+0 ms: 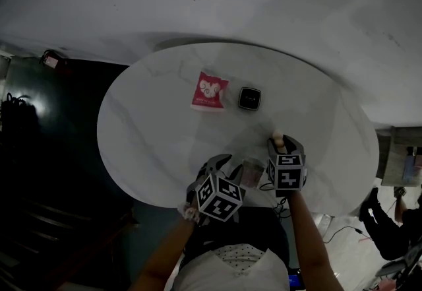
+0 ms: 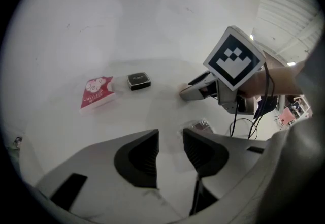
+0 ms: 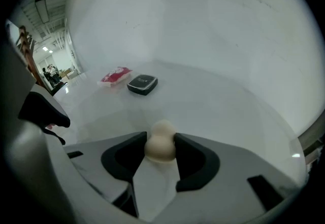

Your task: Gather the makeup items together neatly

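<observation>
**At the table's near edge: sponge clamped, left gripper idle**

Beige makeup sponge sits pinched between the right gripper pads, low over the round white table. Left gripper just beside it, jaws apart. A clear-wrapped item lies at its right jaw; contact unclear. Farther across the table, red packet and black compact lie side by side, apart.
</observation>
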`<action>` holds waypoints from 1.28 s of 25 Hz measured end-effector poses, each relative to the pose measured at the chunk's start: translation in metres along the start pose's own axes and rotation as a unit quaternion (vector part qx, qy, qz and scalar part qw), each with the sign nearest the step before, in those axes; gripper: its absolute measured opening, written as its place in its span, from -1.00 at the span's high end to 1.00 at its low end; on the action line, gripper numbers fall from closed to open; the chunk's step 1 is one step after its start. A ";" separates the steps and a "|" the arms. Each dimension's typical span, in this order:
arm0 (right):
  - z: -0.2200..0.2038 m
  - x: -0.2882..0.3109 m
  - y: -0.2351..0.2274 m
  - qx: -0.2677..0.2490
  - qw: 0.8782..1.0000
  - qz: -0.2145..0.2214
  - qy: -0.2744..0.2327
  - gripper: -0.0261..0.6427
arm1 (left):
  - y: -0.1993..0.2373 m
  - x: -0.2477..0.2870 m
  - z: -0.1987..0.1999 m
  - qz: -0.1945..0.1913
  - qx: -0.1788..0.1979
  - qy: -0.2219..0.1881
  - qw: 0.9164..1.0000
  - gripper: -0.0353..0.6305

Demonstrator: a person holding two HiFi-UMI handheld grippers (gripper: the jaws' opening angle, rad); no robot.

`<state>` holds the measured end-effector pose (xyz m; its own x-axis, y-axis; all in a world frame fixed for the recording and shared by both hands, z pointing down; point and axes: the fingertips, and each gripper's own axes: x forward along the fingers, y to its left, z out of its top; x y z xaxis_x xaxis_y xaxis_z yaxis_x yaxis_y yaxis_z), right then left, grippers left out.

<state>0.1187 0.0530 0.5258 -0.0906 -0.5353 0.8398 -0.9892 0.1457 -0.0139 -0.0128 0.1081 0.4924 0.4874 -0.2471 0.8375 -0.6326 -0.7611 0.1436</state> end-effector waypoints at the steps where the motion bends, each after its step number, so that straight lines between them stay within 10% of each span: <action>1: 0.002 -0.001 -0.001 0.008 1.000 -0.002 -0.004 0.33 | 0.000 0.000 0.001 0.000 0.000 -0.001 1.000 0.32; 16: 0.095 0.009 -0.041 0.125 0.987 -0.064 -0.072 0.34 | 0.009 -0.003 0.027 -0.007 -0.020 -0.026 0.999 0.32; 32: 0.091 0.054 -0.045 0.155 0.985 -0.075 -0.023 0.34 | 0.028 0.006 0.039 -0.001 -0.029 -0.024 0.999 0.33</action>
<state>0.1478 -0.0576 0.5222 0.0613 -0.5689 0.8201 -0.9786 -0.1958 -0.0627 -0.0042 0.0624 0.4808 0.5165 -0.2742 0.8112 -0.6645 -0.7259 0.1777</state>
